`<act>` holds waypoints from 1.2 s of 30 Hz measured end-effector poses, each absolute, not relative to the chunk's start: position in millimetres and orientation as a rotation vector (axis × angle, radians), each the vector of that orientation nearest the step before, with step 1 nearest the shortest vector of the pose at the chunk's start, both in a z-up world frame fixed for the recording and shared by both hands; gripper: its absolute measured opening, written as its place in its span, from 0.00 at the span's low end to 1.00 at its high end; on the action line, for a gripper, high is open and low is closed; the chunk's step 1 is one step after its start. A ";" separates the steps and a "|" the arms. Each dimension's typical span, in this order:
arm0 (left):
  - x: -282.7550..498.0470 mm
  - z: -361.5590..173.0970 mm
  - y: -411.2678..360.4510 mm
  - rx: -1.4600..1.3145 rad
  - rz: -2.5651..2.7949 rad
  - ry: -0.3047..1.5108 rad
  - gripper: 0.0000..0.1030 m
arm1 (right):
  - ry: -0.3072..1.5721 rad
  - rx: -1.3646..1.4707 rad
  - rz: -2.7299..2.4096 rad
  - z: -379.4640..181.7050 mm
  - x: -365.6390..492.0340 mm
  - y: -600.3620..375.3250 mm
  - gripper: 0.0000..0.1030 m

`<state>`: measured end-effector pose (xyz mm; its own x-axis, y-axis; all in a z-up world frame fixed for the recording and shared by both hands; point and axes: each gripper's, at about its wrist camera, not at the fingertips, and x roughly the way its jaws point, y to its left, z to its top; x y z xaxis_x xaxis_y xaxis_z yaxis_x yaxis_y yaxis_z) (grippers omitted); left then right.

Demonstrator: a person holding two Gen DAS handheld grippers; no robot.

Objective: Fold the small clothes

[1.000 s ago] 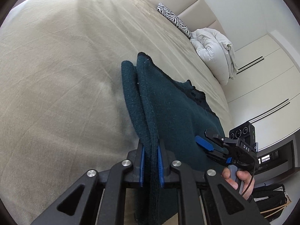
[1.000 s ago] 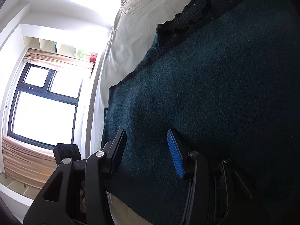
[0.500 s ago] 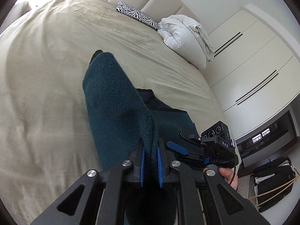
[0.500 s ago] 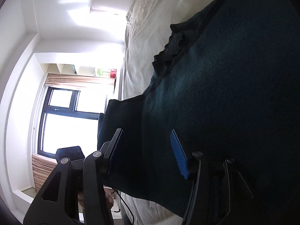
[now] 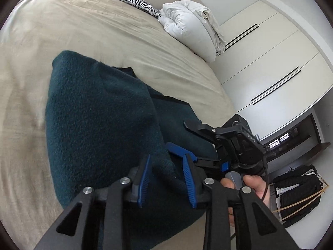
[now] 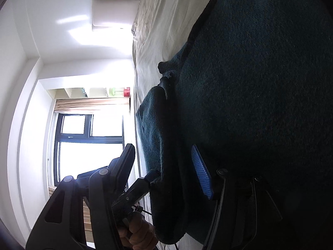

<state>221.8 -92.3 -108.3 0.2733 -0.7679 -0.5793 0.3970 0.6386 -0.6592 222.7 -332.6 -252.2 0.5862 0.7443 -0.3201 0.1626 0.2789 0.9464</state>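
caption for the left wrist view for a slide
Left gripper open over a folded teal sweater on a beige bed, right gripper alongside.

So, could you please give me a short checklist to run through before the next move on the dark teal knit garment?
1. Left gripper released: ok, jaws apart, though a ridge of cloth stands between its blue pads.
2. Right gripper open: ok, its jaws are spread over the cloth.
3. Dark teal knit garment folded over: ok, the upper layer lies on the lower one.
4. Fold edges aligned: cannot tell, far edges hidden.
5. Garment fully on the beige bedsheet: ok.
6. Grippers clear of each other: not ok, they sit close together.
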 end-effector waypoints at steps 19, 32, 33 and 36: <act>163.5 -116.5 -13.1 -0.417 -0.732 0.974 0.32 | 1.184 0.879 0.390 -220.8 253.8 -245.1 0.37; 152.4 -111.6 -21.4 -0.376 -0.735 0.971 0.37 | 1.110 0.847 0.357 -205.0 208.9 -277.0 0.16; 152.9 -110.5 -23.6 -0.372 -0.734 0.969 0.38 | 1.100 0.850 0.355 -202.9 203.2 -284.0 0.16; 151.6 -108.5 -31.2 -0.360 -0.743 0.970 0.38 | 1.069 0.861 0.333 -197.4 184.2 -313.0 0.16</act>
